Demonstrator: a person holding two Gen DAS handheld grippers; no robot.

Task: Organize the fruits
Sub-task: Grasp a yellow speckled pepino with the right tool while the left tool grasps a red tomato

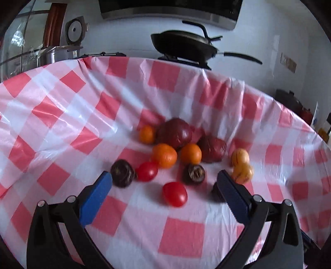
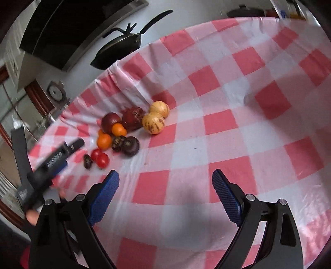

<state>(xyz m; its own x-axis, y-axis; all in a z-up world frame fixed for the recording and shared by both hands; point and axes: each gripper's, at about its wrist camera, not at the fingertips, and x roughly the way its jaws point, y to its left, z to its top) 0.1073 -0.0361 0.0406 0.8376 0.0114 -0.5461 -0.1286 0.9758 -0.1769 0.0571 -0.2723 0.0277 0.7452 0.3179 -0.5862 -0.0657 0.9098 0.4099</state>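
Fruits lie clustered on the checked tablecloth, both claws spread wide

The bench is covered with a glossy red-and-white checked plastic cloth, creased and rumpled toward its far edge. Behind it stands a plain white wall. A black long-handled frying pan sits beyond the far edge, beneath a dark range hood with a steel lip. At the far left are a silver metal appliance and a brown wooden frame.
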